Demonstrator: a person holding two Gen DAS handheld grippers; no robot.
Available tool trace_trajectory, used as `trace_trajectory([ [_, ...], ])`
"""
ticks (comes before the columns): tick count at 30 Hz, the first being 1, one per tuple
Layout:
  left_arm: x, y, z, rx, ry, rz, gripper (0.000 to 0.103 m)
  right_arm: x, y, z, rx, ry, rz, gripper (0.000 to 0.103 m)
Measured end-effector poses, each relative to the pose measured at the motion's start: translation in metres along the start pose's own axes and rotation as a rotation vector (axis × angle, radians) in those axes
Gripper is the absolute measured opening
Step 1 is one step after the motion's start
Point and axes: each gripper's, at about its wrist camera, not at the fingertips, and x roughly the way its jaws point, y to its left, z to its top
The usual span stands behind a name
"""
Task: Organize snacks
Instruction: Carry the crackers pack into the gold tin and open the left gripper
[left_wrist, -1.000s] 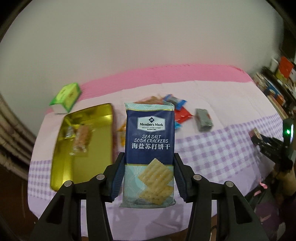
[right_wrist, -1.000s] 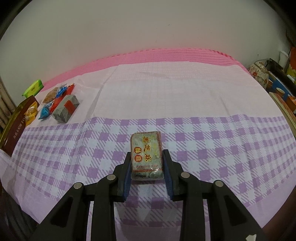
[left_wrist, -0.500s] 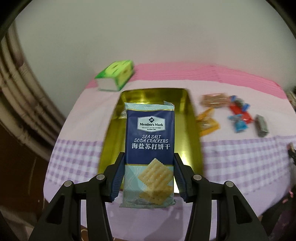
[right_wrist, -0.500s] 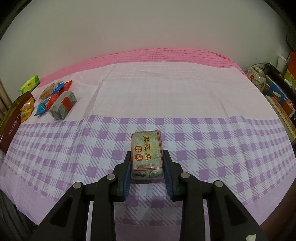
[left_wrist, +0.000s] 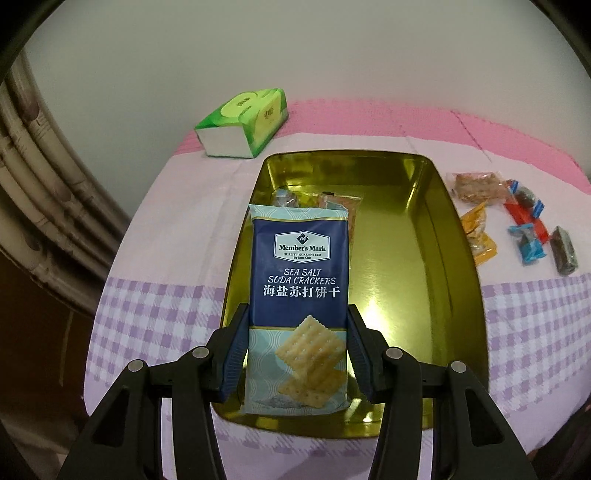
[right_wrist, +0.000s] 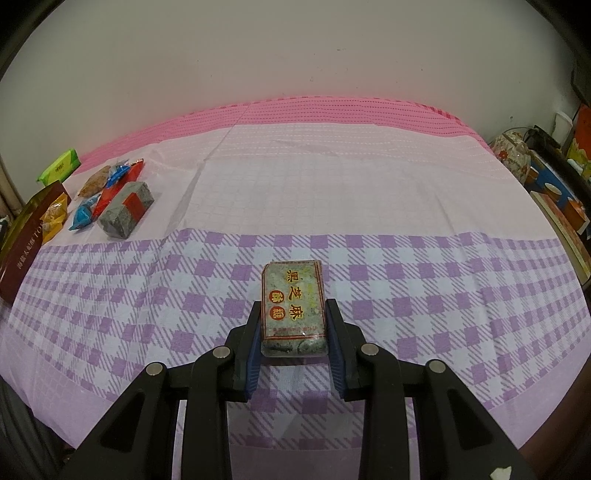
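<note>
The left gripper (left_wrist: 297, 354) is clamped on a blue soda cracker packet (left_wrist: 299, 295), both pads pressed against its long edges, the packet standing upright between them. Directly beyond the fingers lies the gold tin tray (left_wrist: 458, 266); past the packet's top edge, a few small wrapped snacks (left_wrist: 332, 203) rest inside it. To the right of the fingers, outside the tray, loose snacks (left_wrist: 517, 221) lie on the tablecloth (left_wrist: 166, 314). Farthest, left of centre, sits a green tissue pack (left_wrist: 245, 122).

The right gripper (right_wrist: 293, 328) is closed on a grey sesame cake packet (right_wrist: 293, 302), held between its pads above the checked cloth. Far left of those fingers lies a similar grey packet (right_wrist: 125, 210) beside other wrappers.
</note>
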Motion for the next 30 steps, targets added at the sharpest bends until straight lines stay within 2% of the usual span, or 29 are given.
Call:
trace_trajectory([
  [11, 0.025, 0.011, 0.007, -0.023, 0.03, 0.018, 0.051, 0.0, 0.0, 0.0, 0.0, 0.001, -0.001, 0.03],
  [30, 0.036, 0.004, 0.007, 0.035, 0.035, 0.064, 0.052, 0.0, 0.0, 0.0, -0.002, 0.002, -0.004, 0.03],
])
